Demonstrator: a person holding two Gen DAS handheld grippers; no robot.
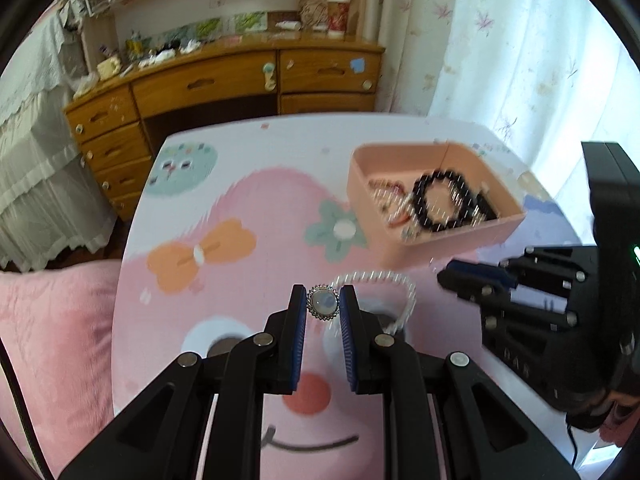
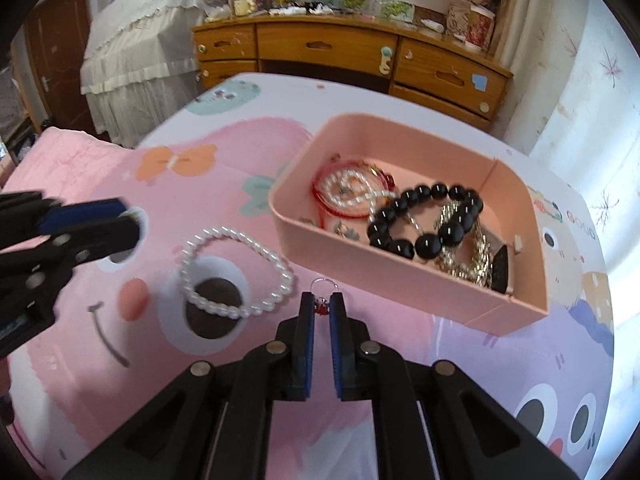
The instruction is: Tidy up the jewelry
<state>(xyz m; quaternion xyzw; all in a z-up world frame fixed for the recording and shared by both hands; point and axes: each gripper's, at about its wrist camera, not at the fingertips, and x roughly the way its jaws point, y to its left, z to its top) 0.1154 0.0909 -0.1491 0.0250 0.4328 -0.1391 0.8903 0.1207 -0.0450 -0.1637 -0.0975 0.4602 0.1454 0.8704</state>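
My left gripper is shut on a round pale-stone brooch with a sparkly rim, held above the table. My right gripper is shut on a small ring with a red charm; it also shows at the right of the left wrist view. A white pearl bracelet lies on the tablecloth left of the right gripper, and in the left wrist view just beyond the left fingers. A pink tray holds a black bead bracelet, a red cord bracelet with pearls and a gold chain.
The table has a pink cartoon-print cloth. A wooden desk with drawers stands beyond it. A pink blanket lies to the left and a white curtain hangs at the right.
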